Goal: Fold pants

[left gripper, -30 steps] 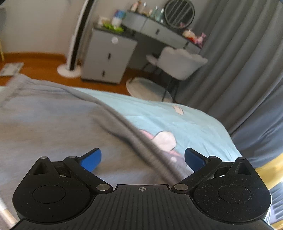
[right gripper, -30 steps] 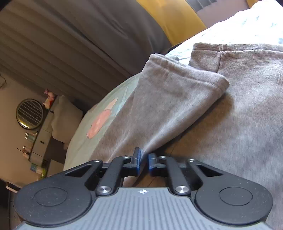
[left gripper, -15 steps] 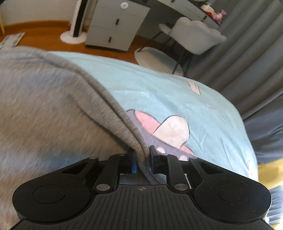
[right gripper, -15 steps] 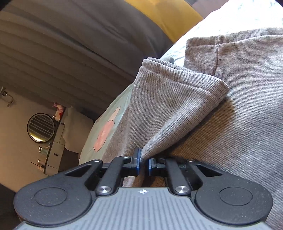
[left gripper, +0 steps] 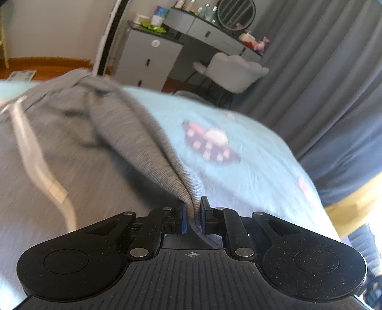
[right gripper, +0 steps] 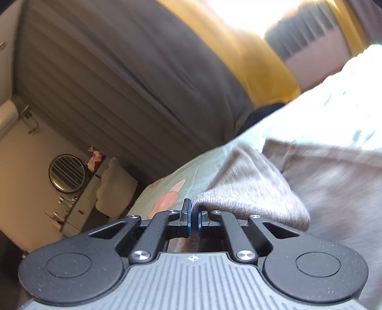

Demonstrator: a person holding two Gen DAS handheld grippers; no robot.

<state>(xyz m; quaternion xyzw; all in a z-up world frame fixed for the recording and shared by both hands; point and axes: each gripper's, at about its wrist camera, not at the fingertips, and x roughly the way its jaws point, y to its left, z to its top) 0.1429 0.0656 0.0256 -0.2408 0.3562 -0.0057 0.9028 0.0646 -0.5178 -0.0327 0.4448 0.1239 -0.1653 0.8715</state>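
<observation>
A light-blue bedsheet [left gripper: 250,152], grey curtains [left gripper: 329,71], a white chair [left gripper: 236,71] and a round mirror [left gripper: 236,10].

— What colour are the pants [left gripper: 59,152] showing?
— Heather grey, with a white drawstring [left gripper: 35,162] lying across them.
— And the bedsheet [left gripper: 250,167]?
— It's showing pale aqua, printed with pink and dark purple cartoon shapes.
— The curtains [right gripper: 119,83]?
— Grey, hanging beside a mustard-yellow panel [right gripper: 250,54].
— The left gripper [left gripper: 192,215]?
— Black, with blue pads.
</observation>
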